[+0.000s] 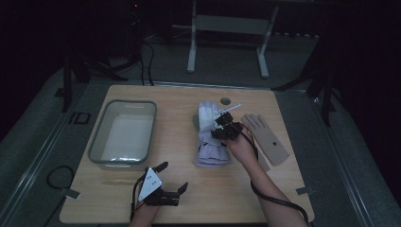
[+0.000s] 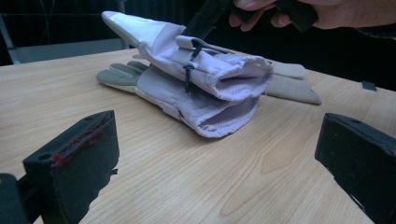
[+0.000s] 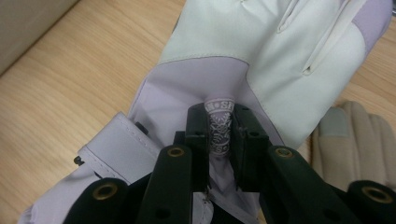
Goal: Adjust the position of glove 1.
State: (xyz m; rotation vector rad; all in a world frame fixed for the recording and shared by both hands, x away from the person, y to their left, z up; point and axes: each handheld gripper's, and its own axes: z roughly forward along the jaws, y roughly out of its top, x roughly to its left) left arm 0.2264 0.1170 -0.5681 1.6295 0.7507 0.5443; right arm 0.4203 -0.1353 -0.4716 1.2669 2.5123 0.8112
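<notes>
Right tongs (image 3: 223, 140) pinch the lilac glove (image 1: 211, 137) by its label, mid-bench, just left of a tan glove (image 1: 266, 137). Left tongs (image 1: 174, 176) gape empty, near edge.

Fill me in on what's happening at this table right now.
A person works with a gripper in each hand. The right gripper has its fingers pinched on a fold of the top lilac-and-white glove, at a printed label, on a stacked pair of them. The left gripper rests open near the table's front edge. A beige glove lies flat to the right, and a grey tub sits on the left.
</notes>
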